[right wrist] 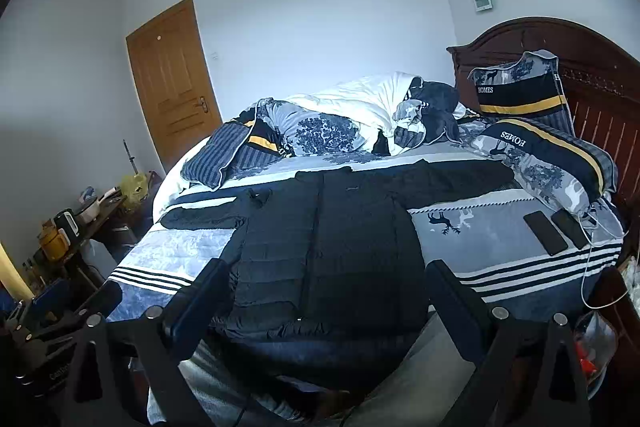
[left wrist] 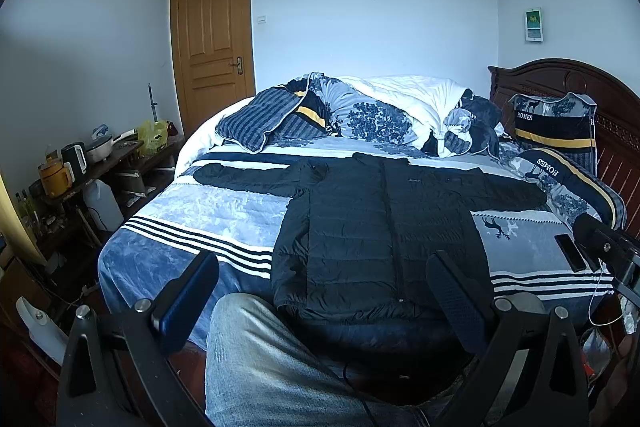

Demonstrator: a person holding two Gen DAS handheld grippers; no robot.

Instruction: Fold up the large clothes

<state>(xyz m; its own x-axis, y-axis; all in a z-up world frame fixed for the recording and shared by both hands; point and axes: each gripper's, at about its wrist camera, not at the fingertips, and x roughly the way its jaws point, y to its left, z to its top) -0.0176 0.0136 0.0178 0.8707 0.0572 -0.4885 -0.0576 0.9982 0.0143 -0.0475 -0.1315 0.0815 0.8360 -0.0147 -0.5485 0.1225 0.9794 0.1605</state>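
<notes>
A black quilted jacket (left wrist: 380,227) lies flat on the bed (left wrist: 192,227), front up, zipped, both sleeves spread out sideways; it also shows in the right wrist view (right wrist: 332,247). My left gripper (left wrist: 324,291) is open and empty, held short of the jacket's hem, above the person's jeans-clad leg (left wrist: 264,359). My right gripper (right wrist: 328,303) is open and empty, also short of the hem at the bed's near edge. The right gripper shows at the right edge of the left wrist view (left wrist: 608,247).
Two phones (right wrist: 546,233) with a white cable lie on the bed's right side. Pillows (right wrist: 540,155) and a bunched quilt (right wrist: 360,119) sit at the far side by the wooden headboard (right wrist: 592,95). A cluttered side table (left wrist: 92,163) stands left. A wooden door (left wrist: 212,47) is behind.
</notes>
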